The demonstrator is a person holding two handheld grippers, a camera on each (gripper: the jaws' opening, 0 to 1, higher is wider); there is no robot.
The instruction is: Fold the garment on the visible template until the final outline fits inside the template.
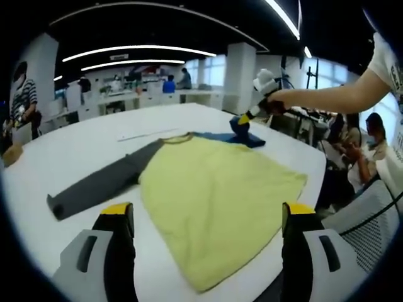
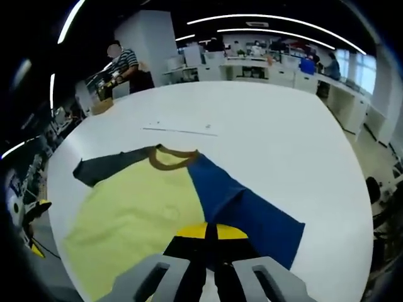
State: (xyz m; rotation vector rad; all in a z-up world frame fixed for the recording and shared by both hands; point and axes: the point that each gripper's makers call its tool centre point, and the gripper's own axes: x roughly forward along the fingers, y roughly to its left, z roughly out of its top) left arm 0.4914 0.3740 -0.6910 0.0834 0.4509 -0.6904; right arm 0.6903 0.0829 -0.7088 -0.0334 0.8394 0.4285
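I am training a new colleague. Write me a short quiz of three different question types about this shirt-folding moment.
1. True or false: the left gripper has its jaws spread wide apart above the yellow shirt body.
2. Which sleeve does the right gripper pinch? A) the grey sleeve B) the blue sleeve
3. Fill in: the grey sleeve lies ____ on the white table.

Key: 1 true; 2 B; 3 flat and stretched out.

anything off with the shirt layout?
Mildly. The blue sleeve is lifted and bunched where the right hand-held gripper pinches it, while the grey sleeve lies flat, stretched out. Yellow body looks smooth; no damage visible.
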